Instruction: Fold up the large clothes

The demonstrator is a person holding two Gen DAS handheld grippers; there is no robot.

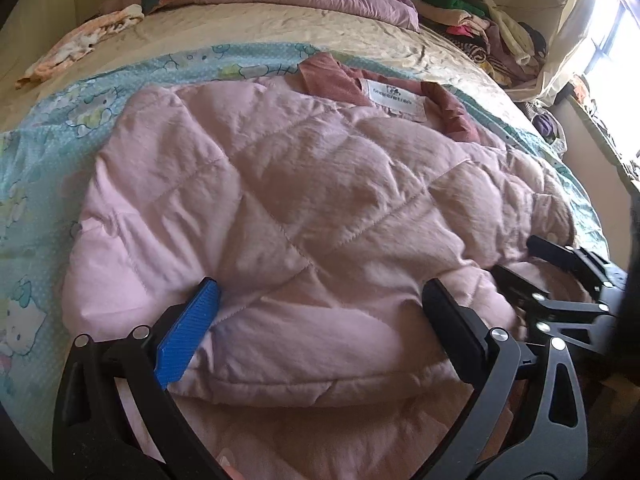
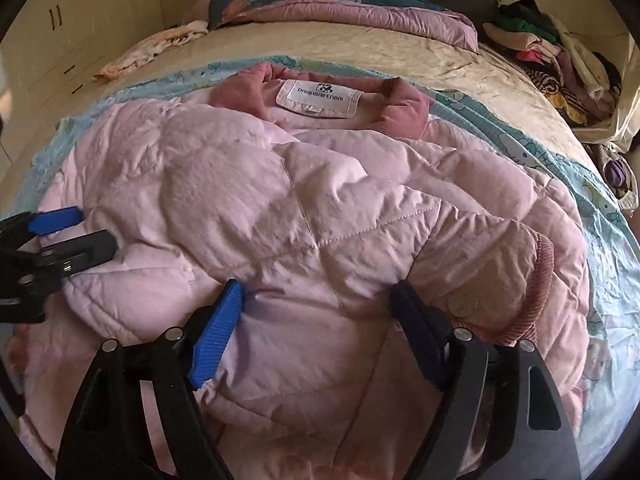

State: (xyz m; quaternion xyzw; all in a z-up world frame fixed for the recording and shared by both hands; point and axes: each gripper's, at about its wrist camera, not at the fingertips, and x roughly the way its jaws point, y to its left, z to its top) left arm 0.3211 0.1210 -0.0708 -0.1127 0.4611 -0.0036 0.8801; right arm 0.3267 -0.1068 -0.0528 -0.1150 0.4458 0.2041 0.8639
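A pink quilted jacket (image 1: 304, 200) lies on the bed, its dark pink collar and white label (image 1: 394, 96) at the far end. It also shows in the right wrist view (image 2: 304, 208). My left gripper (image 1: 320, 300) is open, its jaws wide apart, with a thick roll of the jacket's near edge between them. My right gripper (image 2: 316, 304) is open too, around a folded bulge of the jacket beside a sleeve with a ribbed cuff (image 2: 540, 288). Each gripper shows in the other's view, the right one (image 1: 516, 256) on the right and the left one (image 2: 92, 228) on the left.
The jacket rests on a light blue cartoon-print blanket (image 1: 48, 160) over a beige bedspread (image 1: 248, 24). A purple quilt (image 2: 360, 16) lies at the bed's head. A pile of clothes (image 2: 552, 56) sits far right. A floral cloth (image 1: 80, 44) lies far left. Cupboards (image 2: 72, 24) stand left.
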